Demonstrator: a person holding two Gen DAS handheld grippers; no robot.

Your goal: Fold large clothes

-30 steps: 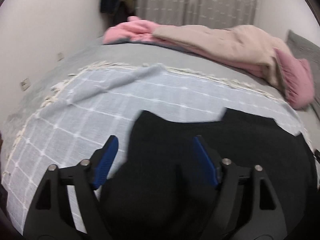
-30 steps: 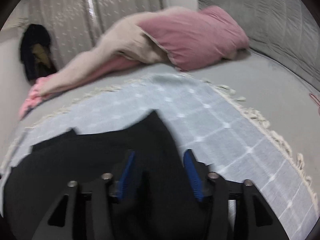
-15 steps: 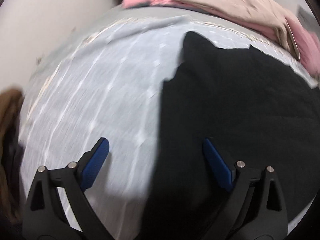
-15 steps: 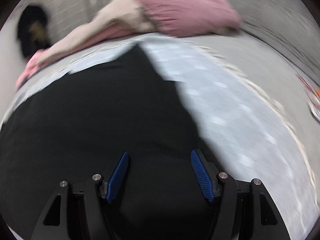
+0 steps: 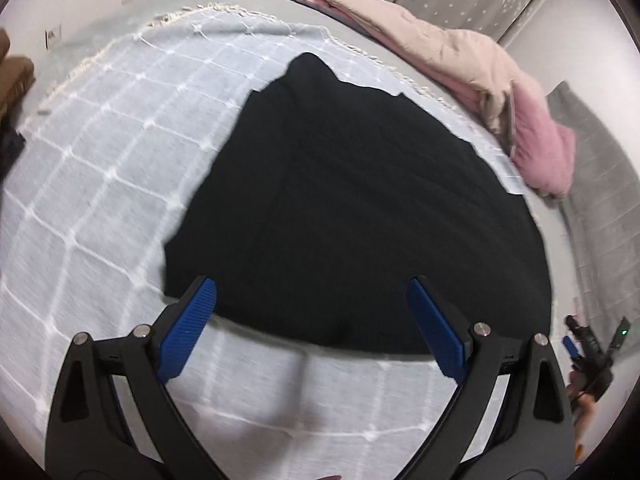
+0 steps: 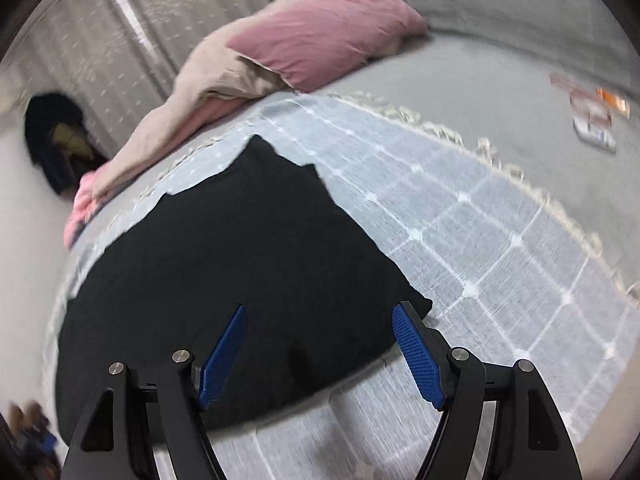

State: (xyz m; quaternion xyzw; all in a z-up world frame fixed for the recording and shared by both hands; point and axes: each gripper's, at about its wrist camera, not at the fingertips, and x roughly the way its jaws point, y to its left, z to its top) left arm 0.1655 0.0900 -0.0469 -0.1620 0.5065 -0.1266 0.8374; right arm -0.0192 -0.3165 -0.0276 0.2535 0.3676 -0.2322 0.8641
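Note:
A large black garment (image 5: 352, 216) lies spread flat on a light blue checked blanket (image 5: 100, 168) on the bed. It also shows in the right wrist view (image 6: 240, 264). My left gripper (image 5: 312, 320) is open and empty, hovering above the garment's near hem, towards its left corner. My right gripper (image 6: 320, 344) is open and empty, above the near hem by the garment's right corner. The right gripper's tip shows at the right edge of the left wrist view (image 5: 588, 344).
A beige and pink duvet (image 5: 460, 56) is heaped along the far side of the bed, with a pink pillow (image 6: 324, 48). Small packets (image 6: 596, 116) lie on the grey sheet at right. Dark clothes (image 6: 56, 140) hang by the curtain.
Both grippers have pulled back from the far end of the garment to its near hem. The garment now lies flat and spread out. Both grippers stay open.

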